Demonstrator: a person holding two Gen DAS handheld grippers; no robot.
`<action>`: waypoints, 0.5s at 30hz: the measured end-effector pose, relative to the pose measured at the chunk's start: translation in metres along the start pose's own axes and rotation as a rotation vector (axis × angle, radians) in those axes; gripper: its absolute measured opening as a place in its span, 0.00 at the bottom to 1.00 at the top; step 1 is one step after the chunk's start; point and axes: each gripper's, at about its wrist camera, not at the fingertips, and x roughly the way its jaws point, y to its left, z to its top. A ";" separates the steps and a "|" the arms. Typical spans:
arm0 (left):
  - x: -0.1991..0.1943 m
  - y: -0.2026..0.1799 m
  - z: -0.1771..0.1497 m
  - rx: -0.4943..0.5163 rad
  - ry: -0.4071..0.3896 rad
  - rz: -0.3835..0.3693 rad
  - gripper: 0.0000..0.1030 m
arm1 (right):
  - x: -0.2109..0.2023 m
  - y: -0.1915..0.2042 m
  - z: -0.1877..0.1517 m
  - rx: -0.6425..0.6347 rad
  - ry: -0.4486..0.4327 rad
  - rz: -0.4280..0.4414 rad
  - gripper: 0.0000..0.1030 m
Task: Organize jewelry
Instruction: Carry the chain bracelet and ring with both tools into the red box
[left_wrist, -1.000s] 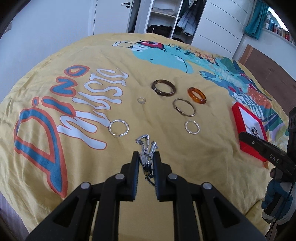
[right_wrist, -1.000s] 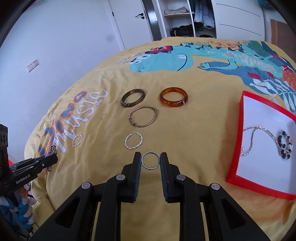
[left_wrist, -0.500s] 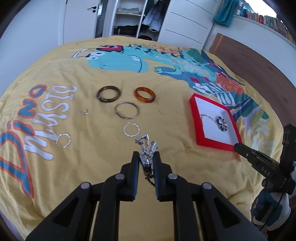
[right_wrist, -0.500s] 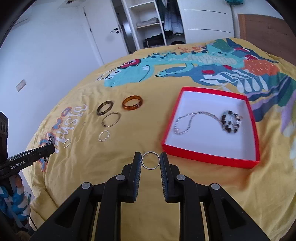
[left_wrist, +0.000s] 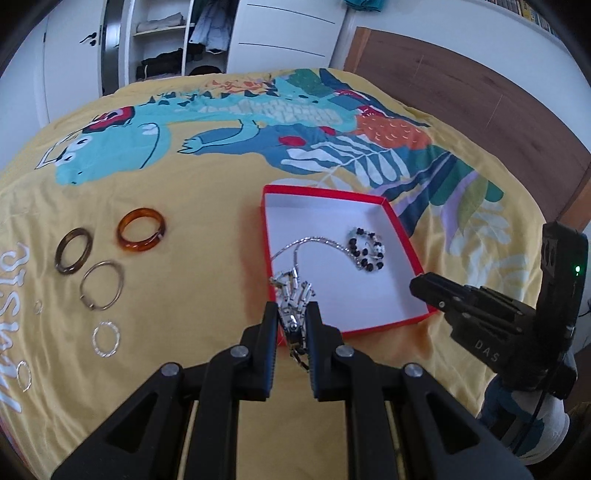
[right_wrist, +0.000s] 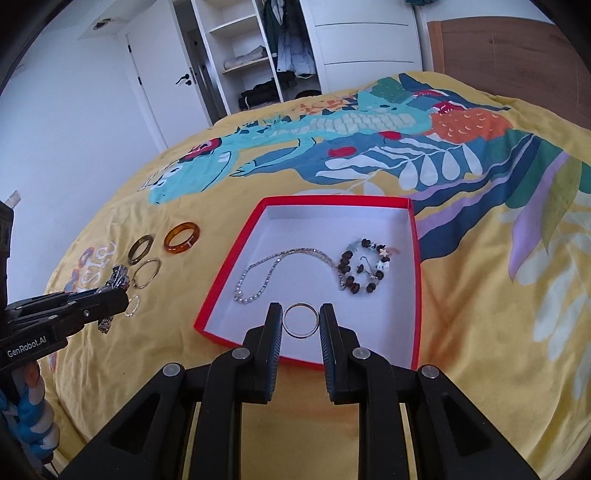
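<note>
My left gripper (left_wrist: 293, 321) is shut on a silver link bracelet (left_wrist: 293, 295) and holds it above the near left edge of the red box (left_wrist: 402, 225). My right gripper (right_wrist: 301, 320) is shut on a thin silver ring (right_wrist: 300, 320), held over the near part of the red box (right_wrist: 236, 254). The box holds a silver chain necklace (right_wrist: 280, 258) and a dark bead bracelet (right_wrist: 364, 266). The left gripper (right_wrist: 110, 299) with the link bracelet also shows at the left of the right wrist view.
On the yellow bedspread left of the box lie an amber bangle (left_wrist: 141, 234), a dark bangle (left_wrist: 73, 251), a thin metal hoop (left_wrist: 102, 285), a twisted silver ring (left_wrist: 106, 339) and smaller rings. A wardrobe and wooden headboard stand behind the bed.
Both grippers have swung right toward the red box, each still holding its piece. The right gripper's ring is now over the box; the left's bracelet is at the box's near left edge.
</note>
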 end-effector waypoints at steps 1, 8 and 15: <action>0.009 -0.004 0.005 0.004 0.004 -0.007 0.13 | 0.006 -0.003 0.002 0.000 0.005 -0.003 0.20; 0.073 -0.024 0.029 0.036 0.071 -0.015 0.13 | 0.043 -0.023 0.008 -0.027 0.067 -0.014 0.20; 0.121 -0.023 0.017 0.056 0.163 0.017 0.13 | 0.074 -0.031 -0.001 -0.035 0.144 -0.010 0.20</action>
